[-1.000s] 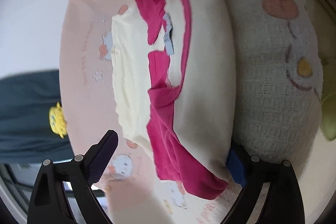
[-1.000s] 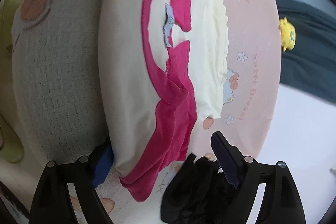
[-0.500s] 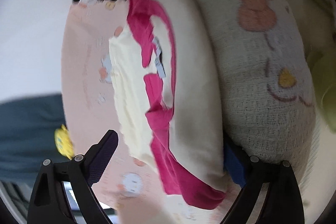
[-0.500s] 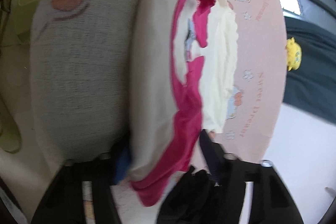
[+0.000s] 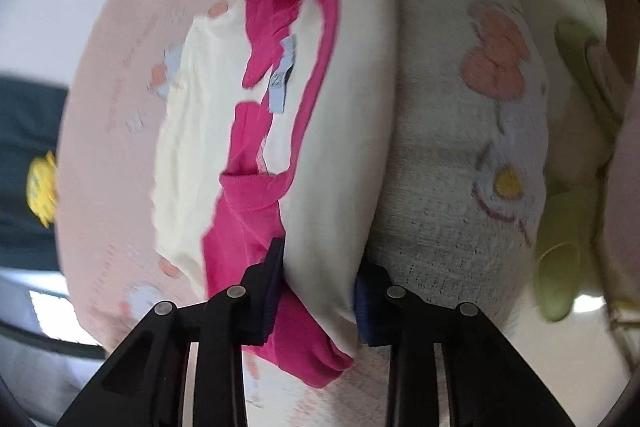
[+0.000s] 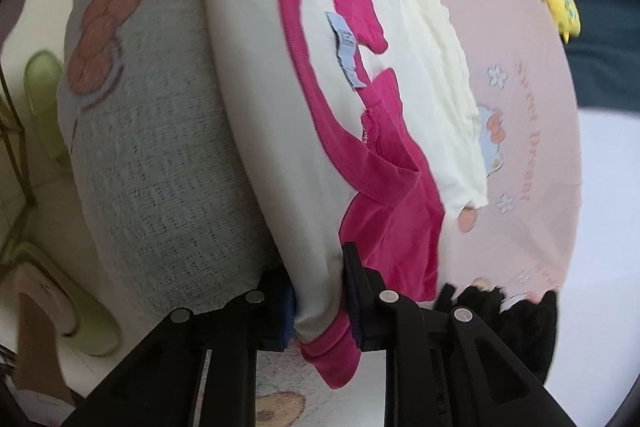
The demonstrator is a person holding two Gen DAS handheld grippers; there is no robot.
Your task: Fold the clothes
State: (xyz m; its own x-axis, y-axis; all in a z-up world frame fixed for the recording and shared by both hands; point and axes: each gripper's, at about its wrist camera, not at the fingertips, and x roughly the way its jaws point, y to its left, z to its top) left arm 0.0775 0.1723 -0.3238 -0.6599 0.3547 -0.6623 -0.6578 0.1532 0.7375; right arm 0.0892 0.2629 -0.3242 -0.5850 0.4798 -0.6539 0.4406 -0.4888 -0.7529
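Observation:
A cream shirt point(image 5: 340, 107) with magenta trim and a small blue label point(image 5: 280, 83) lies folded lengthwise on a pink printed sheet point(image 5: 112, 107). My left gripper point(image 5: 320, 291) is at the shirt's near end. Its jaws are closing, and the dark pads press on the cream fold from both sides. From the opposite end, the right wrist view shows the same shirt point(image 6: 260, 107) and label point(image 6: 346, 47). My right gripper point(image 6: 318, 295) is also closing, with the cream edge and its magenta hem pinched between the pads.
A grey-white knit blanket point(image 5: 460, 187) with an orange bow lies right beside the shirt point(image 6: 152, 147). A black garment point(image 6: 500, 315) is bunched on the sheet by my right gripper. Green slippers point(image 6: 44, 87) are on the floor. A dark cloth carries a yellow figure point(image 6: 560, 7).
Both grippers stood wide open around the shirt's ends and have now closed in onto the cream fold. Both views have rolled a little.

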